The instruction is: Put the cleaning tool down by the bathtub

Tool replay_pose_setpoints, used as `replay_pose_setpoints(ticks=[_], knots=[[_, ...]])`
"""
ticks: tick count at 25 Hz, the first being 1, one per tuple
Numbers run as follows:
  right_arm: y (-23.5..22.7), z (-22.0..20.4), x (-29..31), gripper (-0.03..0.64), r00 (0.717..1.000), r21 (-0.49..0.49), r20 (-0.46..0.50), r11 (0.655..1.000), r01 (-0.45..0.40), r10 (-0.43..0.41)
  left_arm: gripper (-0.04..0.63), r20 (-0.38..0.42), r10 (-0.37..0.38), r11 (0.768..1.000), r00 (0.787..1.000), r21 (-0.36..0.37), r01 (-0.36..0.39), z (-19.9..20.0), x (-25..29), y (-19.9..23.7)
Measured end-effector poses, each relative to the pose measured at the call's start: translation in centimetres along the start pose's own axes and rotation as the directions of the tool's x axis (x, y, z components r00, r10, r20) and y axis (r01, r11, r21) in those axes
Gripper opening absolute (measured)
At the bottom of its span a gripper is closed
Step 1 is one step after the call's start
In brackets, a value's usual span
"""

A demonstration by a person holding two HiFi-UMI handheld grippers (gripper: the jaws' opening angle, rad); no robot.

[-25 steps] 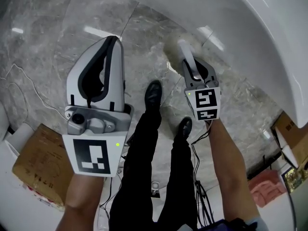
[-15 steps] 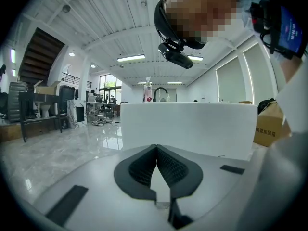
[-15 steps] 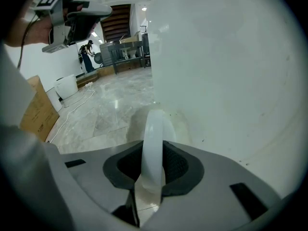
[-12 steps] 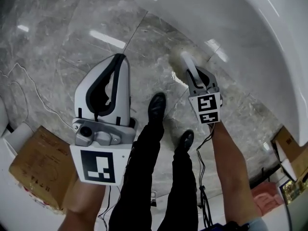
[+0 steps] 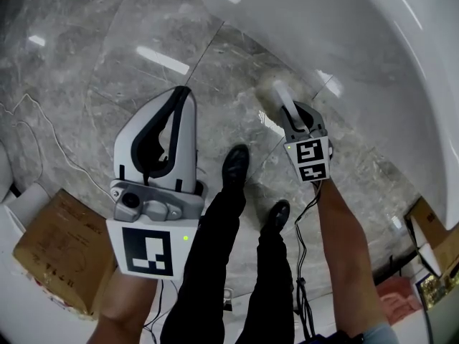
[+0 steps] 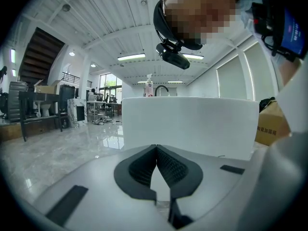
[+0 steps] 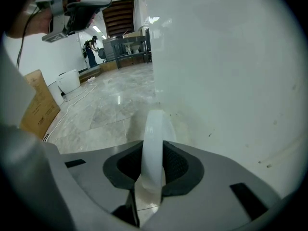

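Note:
The cleaning tool is a brush with a white handle [image 5: 282, 97] and a pale fuzzy head [image 5: 267, 92]. My right gripper [image 5: 292, 110] is shut on the handle [image 7: 154, 138], which stands up between its dark pads. The brush head points down at the marble floor, right at the foot of the white bathtub [image 5: 373, 56]. In the right gripper view the tub wall [image 7: 226, 71] fills the right side, close to the tool. My left gripper [image 5: 182, 93] hangs over the floor to the left, shut with nothing in it [image 6: 156, 170]. It faces the bathtub's outer wall [image 6: 192, 124].
The person's black-trousered legs and shoes [image 5: 234, 162] stand between the two grippers. A cardboard box [image 5: 56, 244] lies at the lower left and another box [image 5: 430, 224] at the lower right. Cables [image 5: 301, 292] trail on the floor behind the feet.
The right gripper has edged the tool closer to the tub's foot. The left gripper has drifted right and lower in the head view, still shut.

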State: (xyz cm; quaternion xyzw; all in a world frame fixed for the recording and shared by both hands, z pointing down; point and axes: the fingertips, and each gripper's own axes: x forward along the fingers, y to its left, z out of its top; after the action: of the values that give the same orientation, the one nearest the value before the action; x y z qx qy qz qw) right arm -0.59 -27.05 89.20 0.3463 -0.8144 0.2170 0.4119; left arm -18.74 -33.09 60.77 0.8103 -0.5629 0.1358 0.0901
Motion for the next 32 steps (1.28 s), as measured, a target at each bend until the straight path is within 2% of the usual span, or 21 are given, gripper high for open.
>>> replay_pose_setpoints(ticks=[9, 23, 28, 32], knots=[[-1.2, 0.2, 1.1, 0.097, 1.000, -0.004, 0.022, 1.000, 0.006, -0.006, 0.017, -0.011, -0.016, 1.000, 1.000, -0.010, 0.016, -2.3, 1.2, -0.7], [-1.1, -0.8, 2.9, 0.101, 1.000, -0.024, -0.008, 1.000, -0.008, 0.008, 0.017, 0.001, -0.013, 1.000, 1.000, 0.003, 0.013, -1.6, 1.0, -0.2], [-1.6, -1.0, 3.2, 0.138, 1.000, -0.008, -0.026, 1.000, 0.009, -0.009, 0.017, 0.005, -0.013, 1.000, 1.000, 0.009, 0.013, -1.4, 1.0, 0.1], [-1.7, -0.4, 2.9, 0.138, 1.000, -0.010, -0.017, 1.000, 0.013, -0.013, 0.017, 0.007, -0.008, 1.000, 1.000, 0.008, 0.008, -1.1, 1.0, 0.2]])
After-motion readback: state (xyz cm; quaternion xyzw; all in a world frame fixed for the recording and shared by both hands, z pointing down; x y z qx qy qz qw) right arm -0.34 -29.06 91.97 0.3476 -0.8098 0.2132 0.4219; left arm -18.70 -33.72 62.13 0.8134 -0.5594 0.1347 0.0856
